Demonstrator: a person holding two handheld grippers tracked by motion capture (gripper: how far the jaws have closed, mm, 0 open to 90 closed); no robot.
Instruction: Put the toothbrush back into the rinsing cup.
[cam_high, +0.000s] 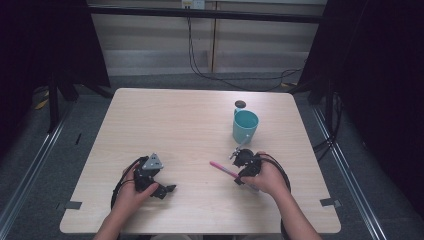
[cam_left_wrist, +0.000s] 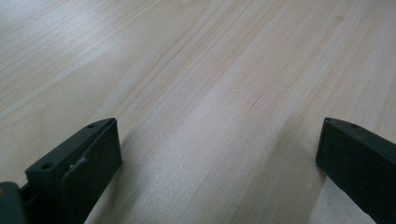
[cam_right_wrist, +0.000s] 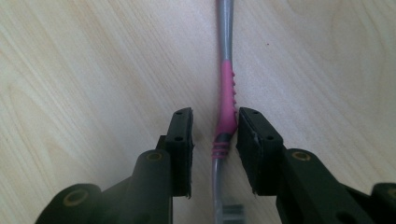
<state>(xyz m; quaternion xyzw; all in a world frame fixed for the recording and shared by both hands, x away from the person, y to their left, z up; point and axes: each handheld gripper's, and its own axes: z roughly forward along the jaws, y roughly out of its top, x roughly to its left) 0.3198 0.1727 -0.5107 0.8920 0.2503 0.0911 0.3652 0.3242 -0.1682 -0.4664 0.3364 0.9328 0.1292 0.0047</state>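
step: right gripper (cam_right_wrist: 215, 130) straddles the pink-and-grey plastic toothbrush (cam_right_wrist: 225, 93); one pad touches the pink grip, the other stands off, so nothing is clamped yet
toothbrush place: flat on the pale wooden table (cam_high: 165, 120), near the teal plastic cup (cam_high: 245, 126), on the person's side of it
next, I judge: finish the squeeze on the pink grip, then lift
left gripper (cam_left_wrist: 217, 154): jaws wide apart over bare wood, far left of the cup
hard to tell: brush head cut off low in the right gripper view; small dark disc (cam_high: 240, 104) behind the cup unclear

Left claw (cam_high: 167, 190) jaws wide, low over the table, right claw (cam_right_wrist: 215, 135) jaws narrowed
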